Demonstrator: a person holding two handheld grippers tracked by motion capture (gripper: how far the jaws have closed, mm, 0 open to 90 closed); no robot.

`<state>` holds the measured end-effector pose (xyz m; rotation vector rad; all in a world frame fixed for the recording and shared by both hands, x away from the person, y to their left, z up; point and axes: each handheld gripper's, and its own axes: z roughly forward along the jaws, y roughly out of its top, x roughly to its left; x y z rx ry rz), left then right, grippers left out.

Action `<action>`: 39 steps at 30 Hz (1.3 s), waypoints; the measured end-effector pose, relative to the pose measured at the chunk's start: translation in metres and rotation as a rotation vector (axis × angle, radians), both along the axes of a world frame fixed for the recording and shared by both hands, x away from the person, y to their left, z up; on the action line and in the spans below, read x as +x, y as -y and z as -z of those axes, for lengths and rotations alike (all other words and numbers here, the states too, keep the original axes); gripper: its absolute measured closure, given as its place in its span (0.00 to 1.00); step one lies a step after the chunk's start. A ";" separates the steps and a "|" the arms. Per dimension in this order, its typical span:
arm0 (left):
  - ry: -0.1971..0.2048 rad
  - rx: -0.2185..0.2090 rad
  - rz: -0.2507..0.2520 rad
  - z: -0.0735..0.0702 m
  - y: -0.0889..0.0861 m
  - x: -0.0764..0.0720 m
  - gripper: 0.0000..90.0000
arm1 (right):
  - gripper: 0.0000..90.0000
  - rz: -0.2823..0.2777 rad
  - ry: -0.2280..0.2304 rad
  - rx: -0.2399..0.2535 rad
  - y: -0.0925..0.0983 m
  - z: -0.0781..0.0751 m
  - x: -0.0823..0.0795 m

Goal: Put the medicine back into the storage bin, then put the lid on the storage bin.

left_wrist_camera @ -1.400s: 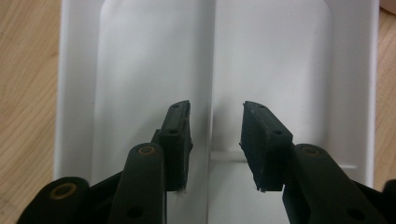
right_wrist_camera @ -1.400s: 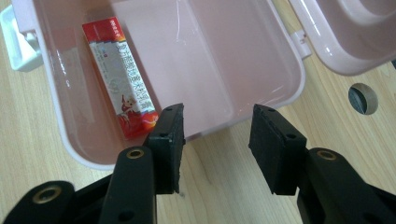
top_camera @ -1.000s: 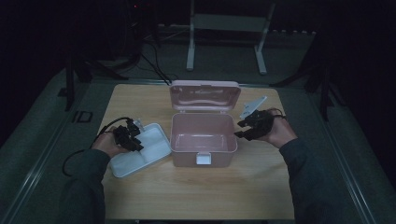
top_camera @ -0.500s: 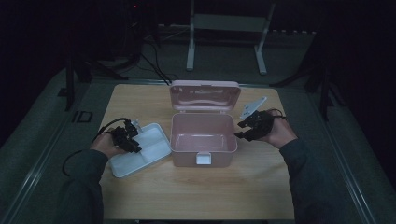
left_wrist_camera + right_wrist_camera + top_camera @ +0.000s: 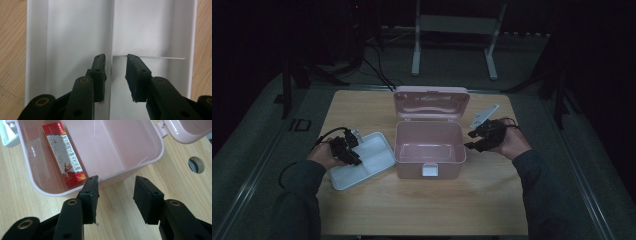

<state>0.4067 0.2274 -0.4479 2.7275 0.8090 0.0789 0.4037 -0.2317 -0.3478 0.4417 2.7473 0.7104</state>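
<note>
A: Where was the tray (image 5: 367, 157)?
B: On the worktop (image 5: 422, 210), at the box's (image 5: 429, 145) nine o'clock. The left tool (image 5: 115, 75), jaws apart, straddled its divider (image 5: 111, 32), likely to lift it.
A: The right tool (image 5: 115, 200)?
B: Gaping, empty, at three o'clock. A red packet (image 5: 64, 155) lay inside.
A: Any change?
B: The left had edged lower over the tray.

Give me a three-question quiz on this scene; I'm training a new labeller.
1. True or false: the pink box has its lid shut.
2. What lies inside the box? A) red packet B) spoon C) phone
3. Fill in: the left gripper straddles the white tray's ____.

Key: 1 false, the lid stands open. 2 A, the red packet. 3 divider. The right gripper is open beside the box.
</note>
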 end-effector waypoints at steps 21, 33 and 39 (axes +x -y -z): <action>-0.062 0.119 0.033 0.013 0.015 0.007 0.89 | 0.61 0.010 0.006 0.003 0.002 -0.001 0.000; -0.105 0.142 0.036 0.013 0.019 0.013 0.96 | 0.60 0.012 0.003 -0.004 0.001 0.002 0.000; -0.086 0.158 0.051 0.013 0.021 0.013 0.98 | 0.61 0.014 -0.003 -0.005 0.002 0.005 0.000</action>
